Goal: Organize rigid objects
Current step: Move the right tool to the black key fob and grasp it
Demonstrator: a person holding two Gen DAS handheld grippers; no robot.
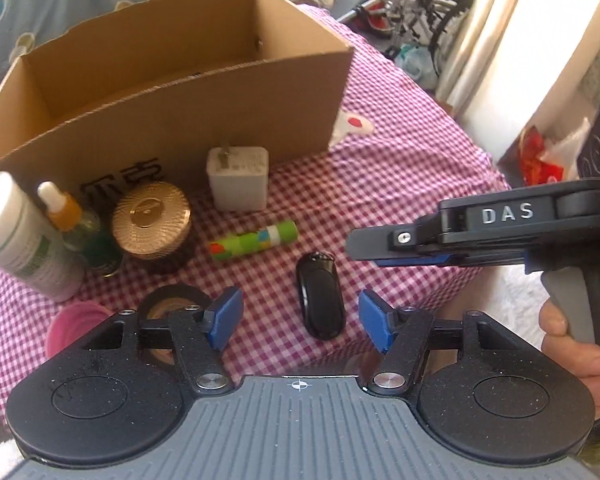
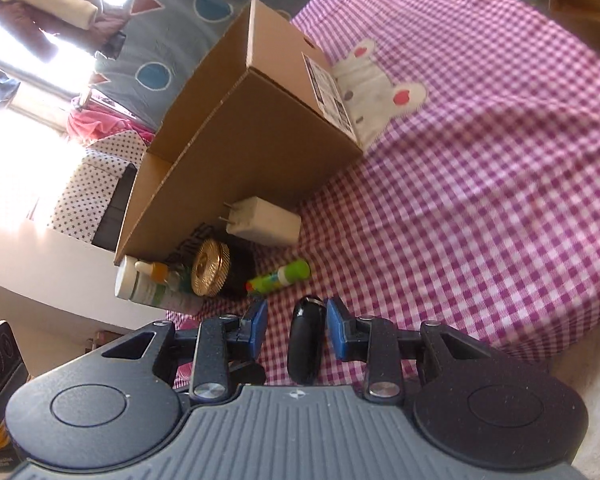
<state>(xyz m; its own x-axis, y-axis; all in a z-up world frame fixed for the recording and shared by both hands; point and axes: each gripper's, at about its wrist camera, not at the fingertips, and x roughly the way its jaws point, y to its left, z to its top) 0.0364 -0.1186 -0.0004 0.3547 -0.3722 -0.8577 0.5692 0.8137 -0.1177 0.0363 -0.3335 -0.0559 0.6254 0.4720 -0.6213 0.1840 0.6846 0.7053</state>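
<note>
A black key fob [image 1: 320,300] lies on the pink checked cloth [image 1: 380,200], between the open blue pads of my left gripper [image 1: 301,322]. In the right wrist view the fob [image 2: 306,340] sits between the open pads of my right gripper [image 2: 297,332], close to the right pad. From the left wrist view the right gripper [image 1: 364,246] hovers just right of the fob. An open cardboard box [image 1: 160,92] stands behind. A white charger [image 1: 238,178], green patterned tube [image 1: 254,240], gold-lidded jar [image 1: 152,220], dropper bottle [image 1: 66,216] and white bottle [image 1: 24,236] lie before it.
A black tape roll [image 1: 168,306] and a pink cup [image 1: 76,326] lie at the near left. A rabbit patch [image 2: 376,88] is sewn on the cloth right of the box [image 2: 260,128]. Bicycles [image 1: 400,0] and clutter stand beyond the table.
</note>
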